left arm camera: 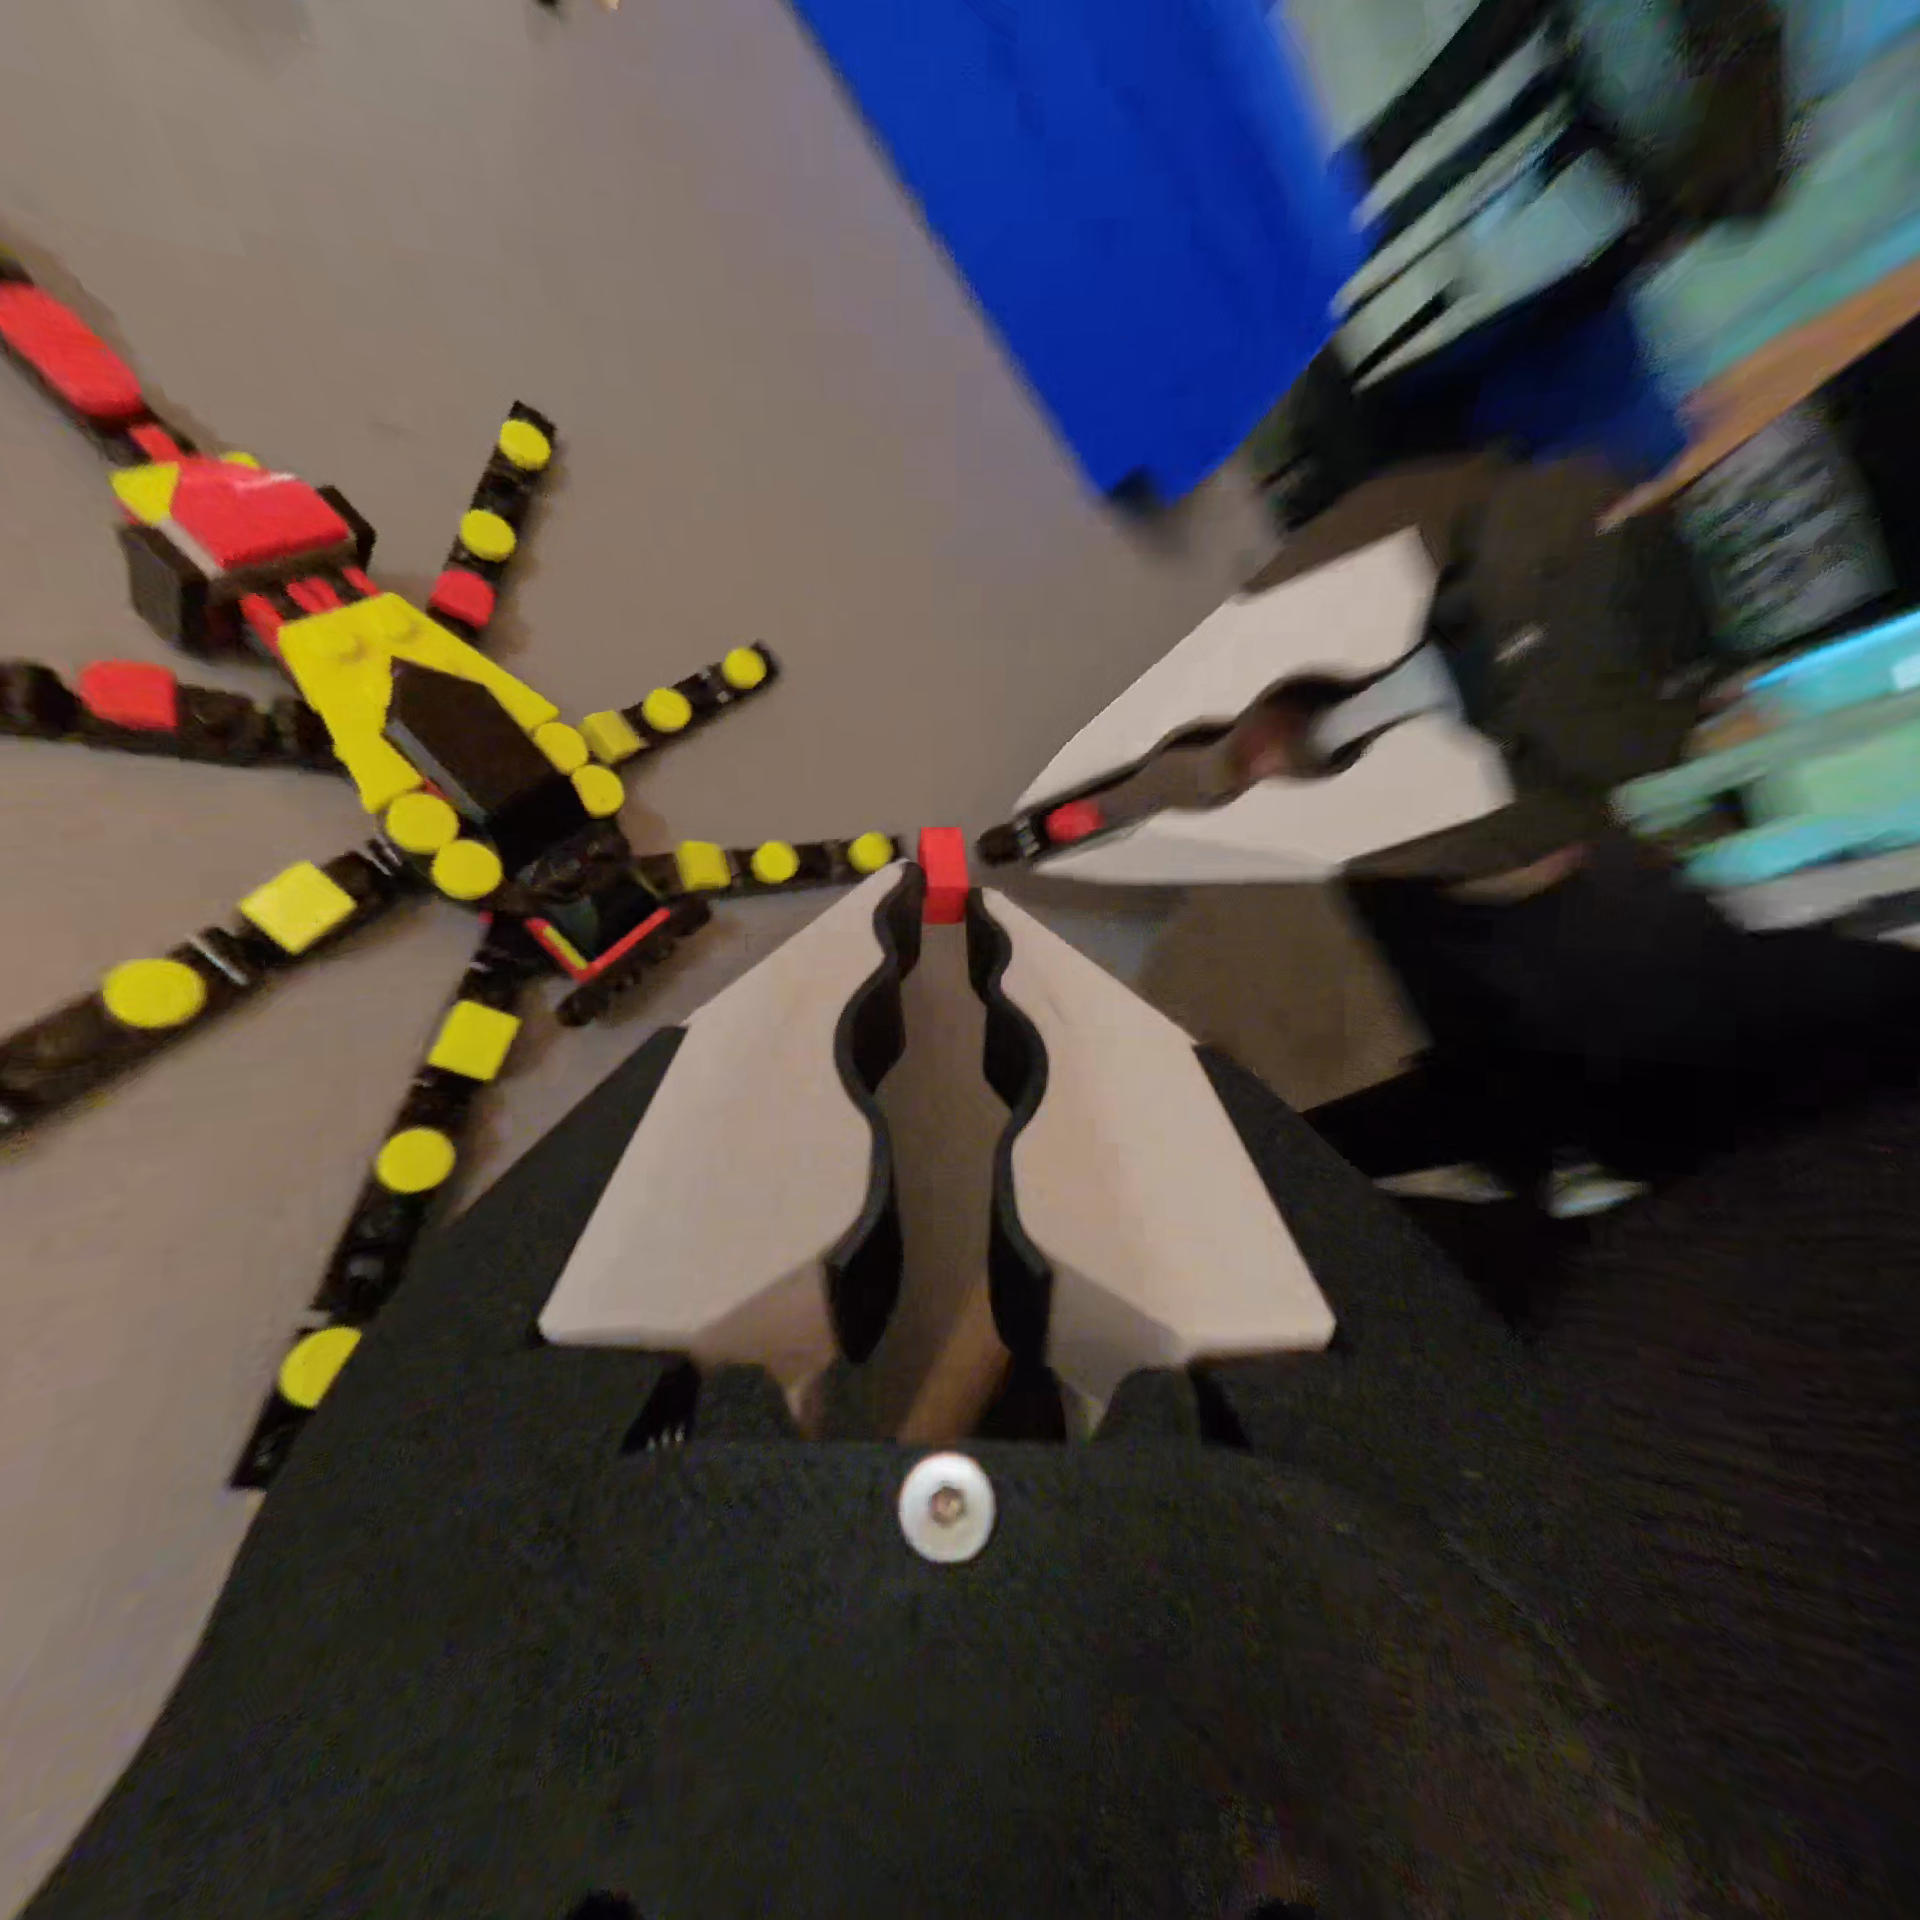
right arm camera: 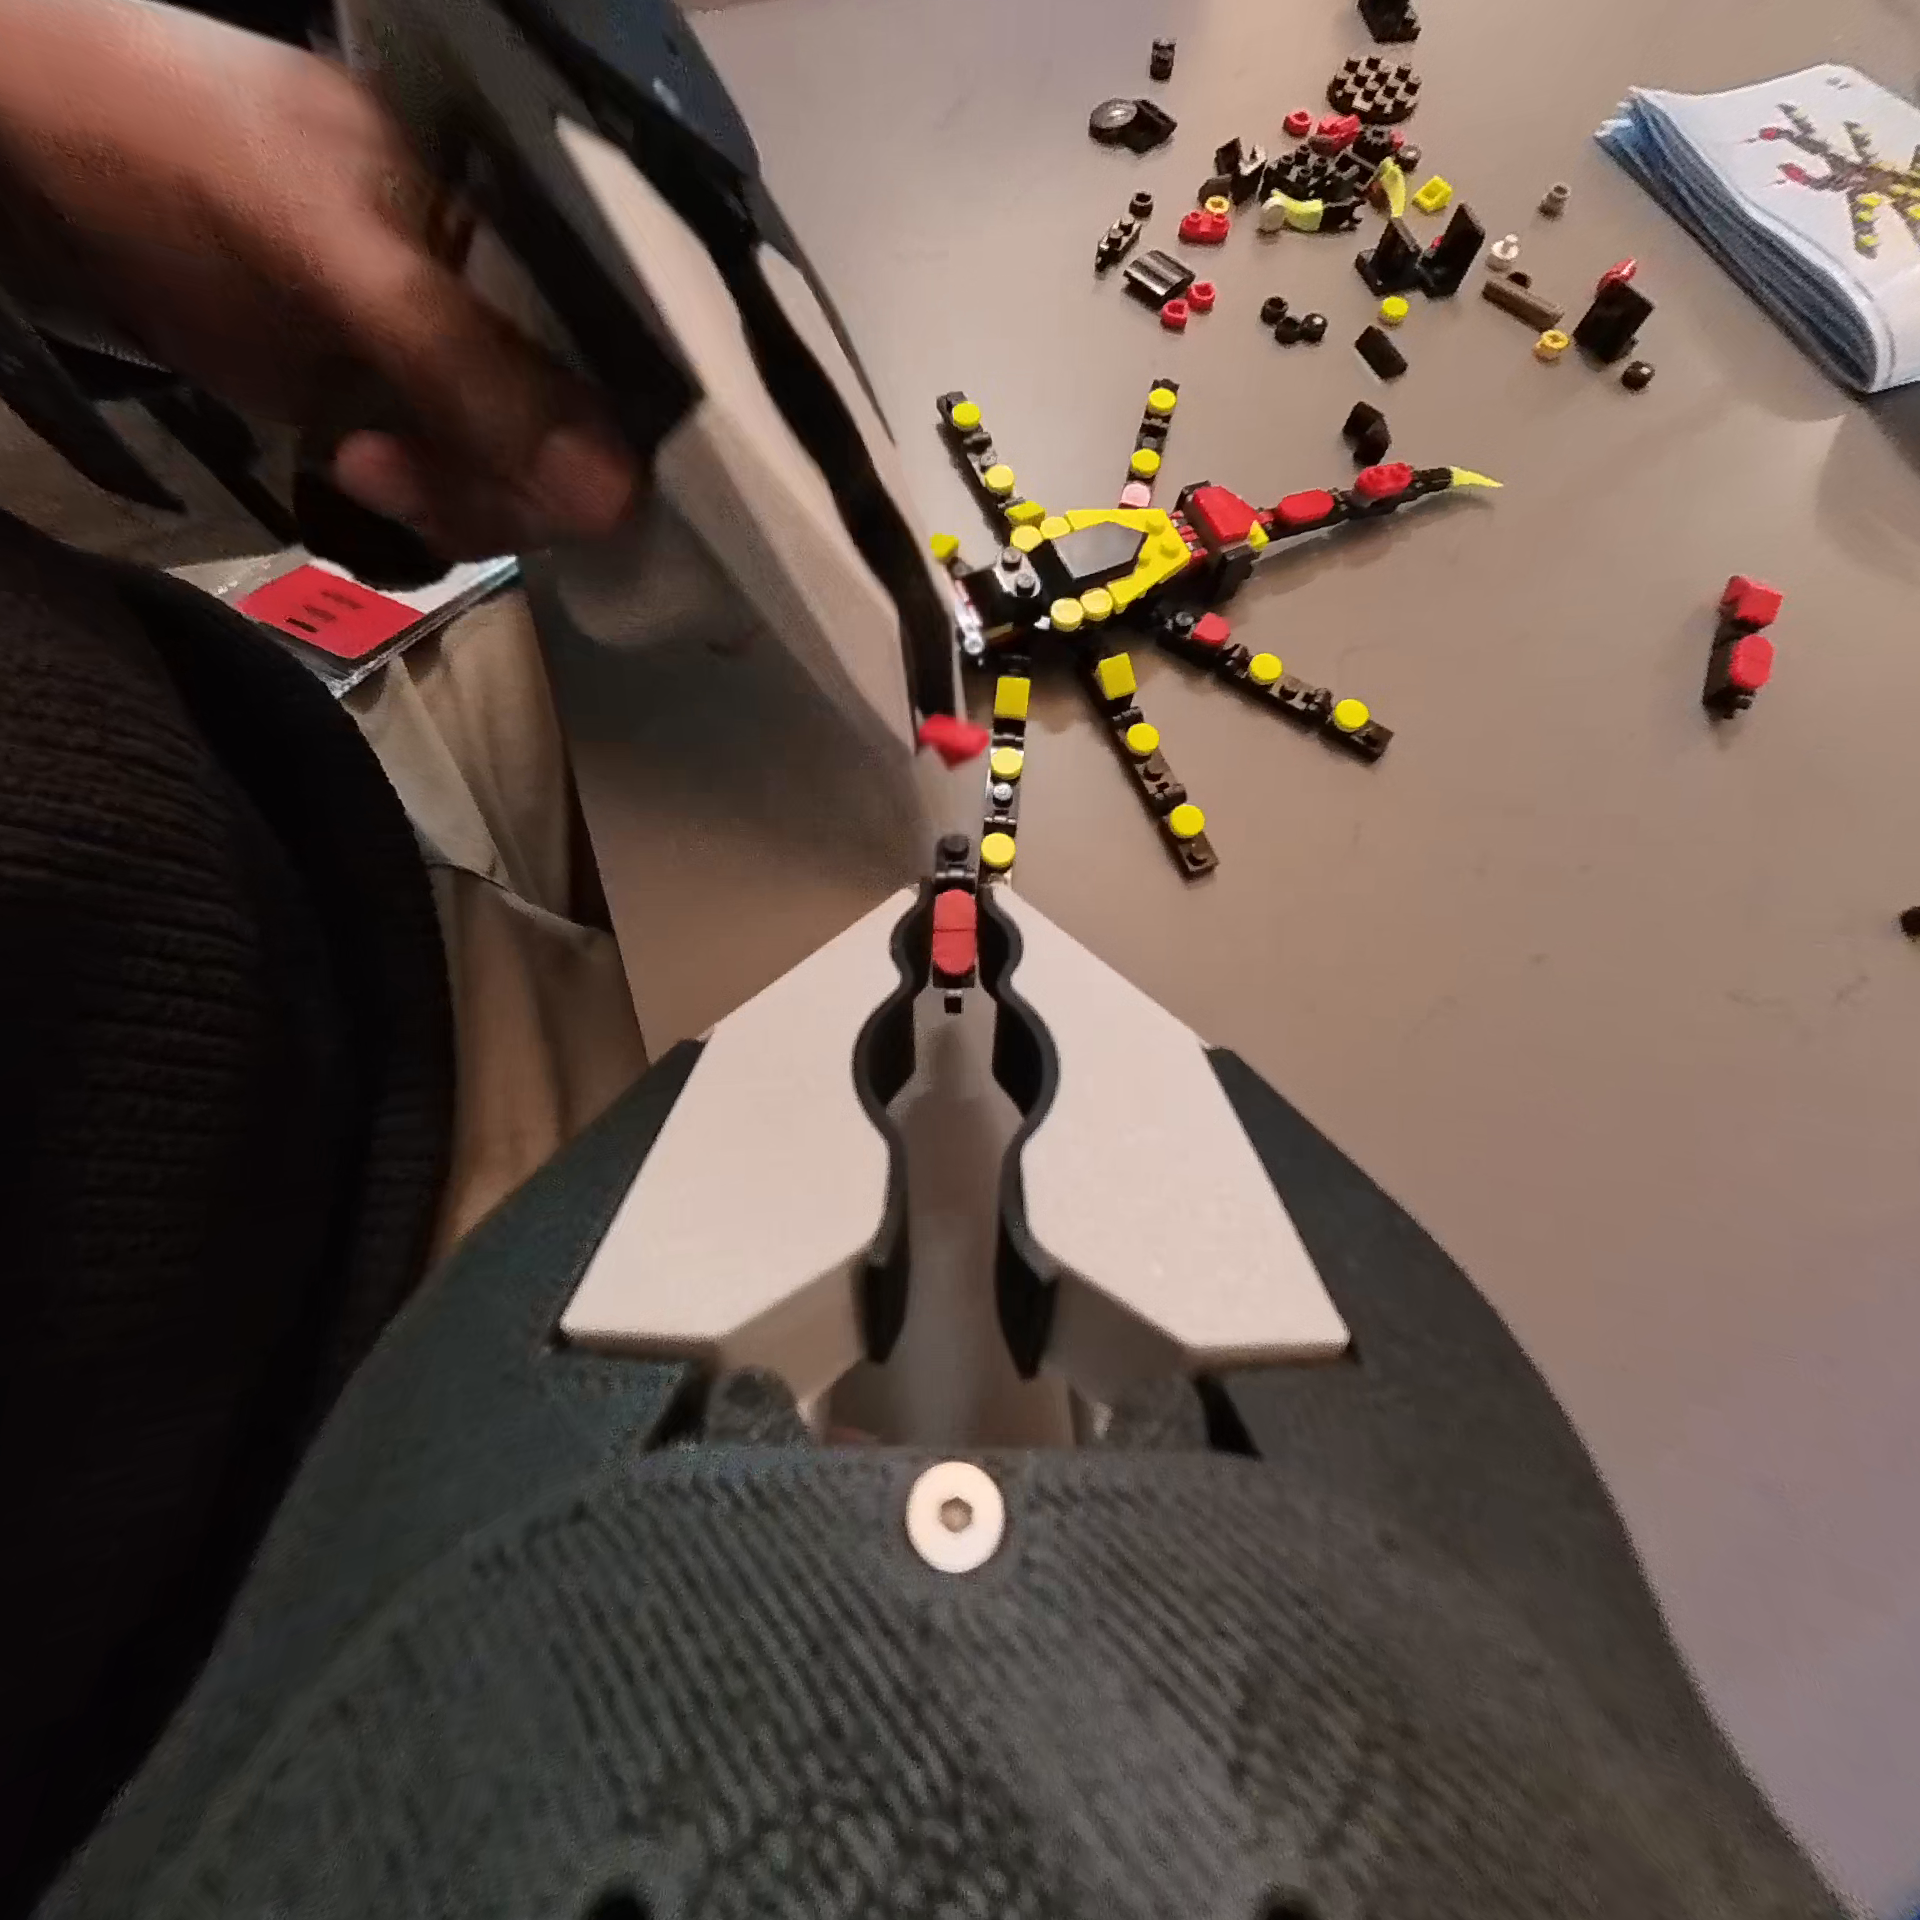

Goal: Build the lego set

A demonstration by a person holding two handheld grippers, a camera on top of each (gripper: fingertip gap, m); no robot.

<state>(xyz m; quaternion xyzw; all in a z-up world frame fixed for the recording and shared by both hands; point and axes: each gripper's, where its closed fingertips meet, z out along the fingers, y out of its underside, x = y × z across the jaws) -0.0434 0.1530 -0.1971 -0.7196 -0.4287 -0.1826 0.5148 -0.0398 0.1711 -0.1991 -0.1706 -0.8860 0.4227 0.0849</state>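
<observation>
Left gripper [left arm camera: 943,899] clenched on a small red brick [left arm camera: 943,873] at its tips. Right gripper [right arm camera: 954,920] clamped on a black strip with a red tile [right arm camera: 952,938] — held just short of the red brick, above the grey table [right arm camera: 1455,1039]. Beyond, flat on the table, the black-and-yellow legged lego model [right arm camera: 1101,571]; farther back, loose pieces [right arm camera: 1340,197] beside a booklet [right arm camera: 1787,208].

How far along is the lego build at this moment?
Mostly done: the spider-like model lies on the table with body, tail and several studded legs. In hand: the left hand-held gripper pinches a small red piece; the right hand-held gripper holds a black strip with a red tile. Left: loose pieces beside the booklet.
</observation>
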